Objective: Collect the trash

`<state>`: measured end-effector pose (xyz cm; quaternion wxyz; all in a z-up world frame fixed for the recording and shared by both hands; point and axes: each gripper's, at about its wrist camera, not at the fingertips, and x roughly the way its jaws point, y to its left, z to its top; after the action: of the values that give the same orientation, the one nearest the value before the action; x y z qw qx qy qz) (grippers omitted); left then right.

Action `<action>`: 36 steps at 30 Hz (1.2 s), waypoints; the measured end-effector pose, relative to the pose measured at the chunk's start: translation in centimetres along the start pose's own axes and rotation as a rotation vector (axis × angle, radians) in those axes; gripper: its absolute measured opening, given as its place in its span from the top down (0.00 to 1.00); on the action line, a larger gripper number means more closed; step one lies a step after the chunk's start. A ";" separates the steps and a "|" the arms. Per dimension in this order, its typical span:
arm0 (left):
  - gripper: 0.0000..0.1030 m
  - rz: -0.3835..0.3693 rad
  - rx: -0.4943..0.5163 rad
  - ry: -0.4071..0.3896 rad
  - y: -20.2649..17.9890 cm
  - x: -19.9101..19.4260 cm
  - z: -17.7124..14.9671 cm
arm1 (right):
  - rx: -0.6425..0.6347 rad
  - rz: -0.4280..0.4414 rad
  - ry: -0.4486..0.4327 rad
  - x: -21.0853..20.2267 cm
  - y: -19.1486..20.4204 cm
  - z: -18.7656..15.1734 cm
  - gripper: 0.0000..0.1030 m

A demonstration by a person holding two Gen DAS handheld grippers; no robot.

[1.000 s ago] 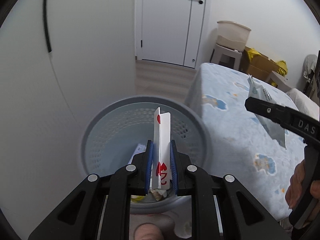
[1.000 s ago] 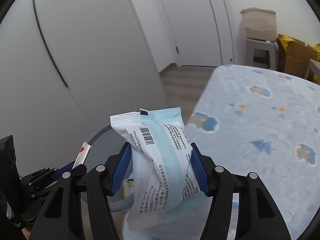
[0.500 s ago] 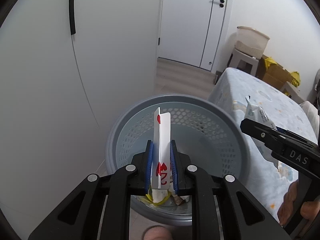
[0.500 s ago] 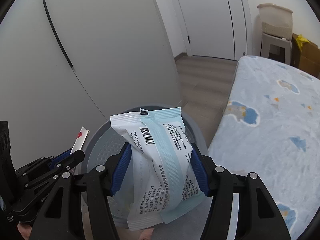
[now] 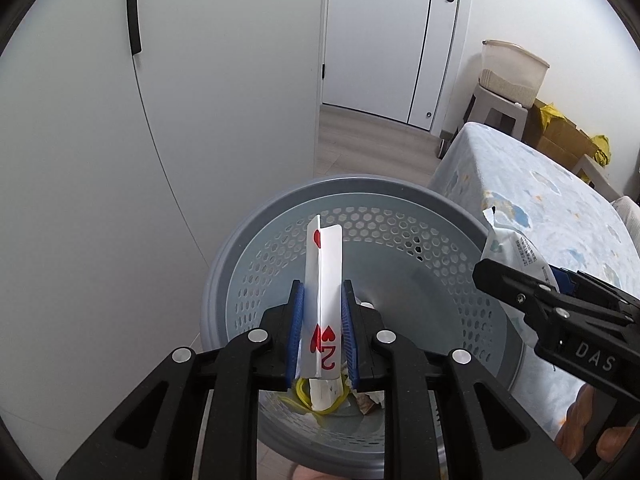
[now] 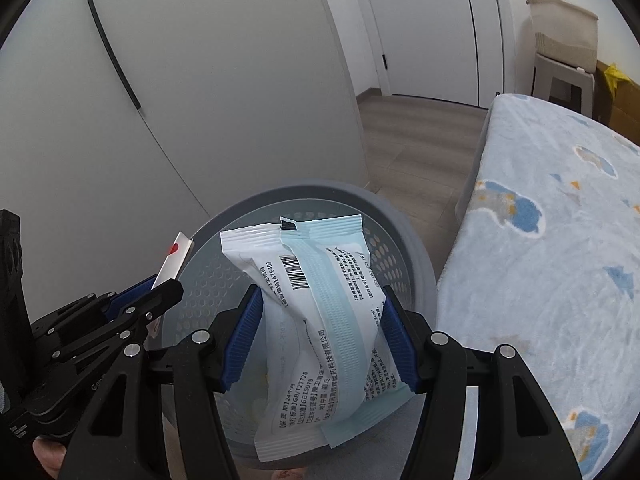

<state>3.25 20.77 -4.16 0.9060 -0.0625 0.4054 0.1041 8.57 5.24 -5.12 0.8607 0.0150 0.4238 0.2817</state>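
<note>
My left gripper is shut on a folded two-of-hearts playing card and holds it upright over the grey perforated trash basket. My right gripper is shut on a white and pale blue packet with a barcode, also above the basket. In the left wrist view the right gripper with its packet sits at the basket's right rim. In the right wrist view the left gripper with the card is at the left rim. Scraps and a yellow band lie in the basket's bottom.
A bed with a pale blue cloud-print cover stands right beside the basket. A white wardrobe wall is on the left. A wood floor leads to a white door. A stool with a bin and cardboard boxes stand at the far right.
Both grippers have moved left from over the bed's edge until they hang over the basket, which now fills the lower middle of both views. Both grips are unchanged.
</note>
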 end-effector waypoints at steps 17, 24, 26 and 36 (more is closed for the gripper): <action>0.42 0.039 -0.026 -0.025 0.5 -0.5 0.2 | -0.014 0.007 -0.037 -0.7 0.6 -0.1 0.30; 0.38 0.057 -0.023 -0.033 0.2 -0.9 0.4 | -0.011 0.010 -0.036 -0.7 0.4 -0.1 0.30; 0.37 0.059 -0.022 -0.036 0.2 -1.0 0.4 | -0.010 0.009 -0.038 -0.7 0.4 -0.1 0.30; 0.33 0.080 -0.018 -0.049 0.1 -1.9 0.3 | -0.004 0.008 -0.047 -1.0 0.3 -0.2 0.27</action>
<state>2.22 20.70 -2.57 0.9102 -0.0517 0.3843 0.1454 7.82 4.96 -4.40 0.8692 0.0214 0.4029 0.2857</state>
